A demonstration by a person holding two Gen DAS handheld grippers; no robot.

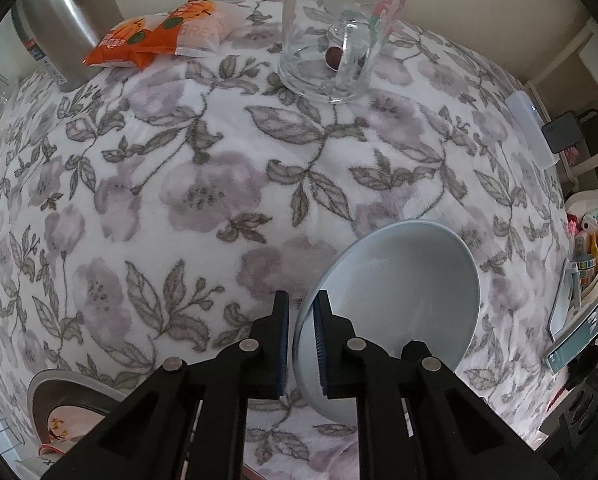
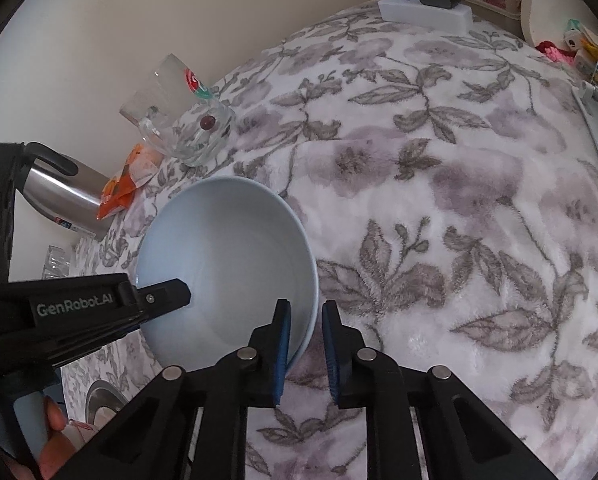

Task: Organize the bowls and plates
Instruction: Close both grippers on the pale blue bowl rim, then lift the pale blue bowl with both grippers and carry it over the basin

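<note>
In the left wrist view, the left gripper (image 1: 301,344) has its jaws nearly together, clamped on the rim of a pale blue bowl (image 1: 403,292): one blue pad sits outside the wall, the other inside, with the rim passing between them. The bowl spreads away to the right of the jaws and a little ahead, its hollow facing the camera, over the surface (image 1: 203,184) covered in a flowered cloth. Well ahead of the jaws stands a glass mug (image 1: 335,40) with a small dark round thing inside; ahead and to the left lie an orange snack packet (image 1: 155,36) and a steel jug (image 1: 63,24). Behind the jaws on the left, near the surface's edge, part of a plate (image 1: 71,416) shows under the gripper's body. In the right wrist view, the right gripper (image 2: 303,348) is also closed down on the bowl (image 2: 231,256): the left pad is inside the wall, the right pad outside, with the near-right part of the rim held between them. The bowl fills the space ahead and to the left of these jaws. At its far-left rim the left gripper (image 2: 167,294) reaches in from the left, one finger tip lying over the inside of the bowl. The mug (image 2: 179,120) stands ahead beyond the bowl, and a white box (image 2: 427,14) lies far ahead to the right.
</note>
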